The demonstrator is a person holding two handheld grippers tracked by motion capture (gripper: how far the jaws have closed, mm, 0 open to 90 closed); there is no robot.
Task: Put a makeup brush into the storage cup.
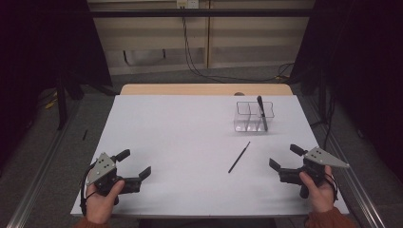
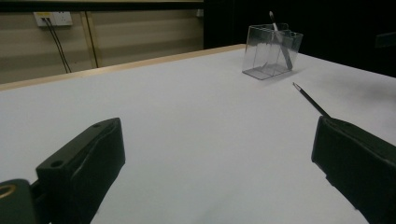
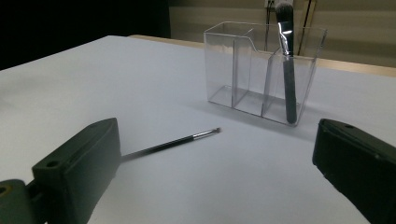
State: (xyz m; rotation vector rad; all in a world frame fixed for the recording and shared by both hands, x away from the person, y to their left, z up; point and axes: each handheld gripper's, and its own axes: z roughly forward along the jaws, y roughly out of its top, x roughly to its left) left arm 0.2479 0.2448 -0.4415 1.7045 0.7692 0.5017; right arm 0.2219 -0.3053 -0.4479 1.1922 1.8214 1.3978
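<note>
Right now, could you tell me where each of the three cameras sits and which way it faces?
High view: above the person's side, looking forward and down on the white table; both hands show, with the left gripper and right gripper.
Left gripper view: low over the table, looking between its own open jaws toward the clear organizer.
Right gripper view: low, between its own open jaws, nearer the organizer.
Shared: all three show the organizer, its standing brush and the thin loose brush.

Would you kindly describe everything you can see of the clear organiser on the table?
The clear organiser is a transparent, plastic-looking box, open at the top and split by inner walls into compartments. It stands upright on the white table, toward the far right. A dark-handled brush stands in one end compartment, bristles up, leaning on it.
</note>
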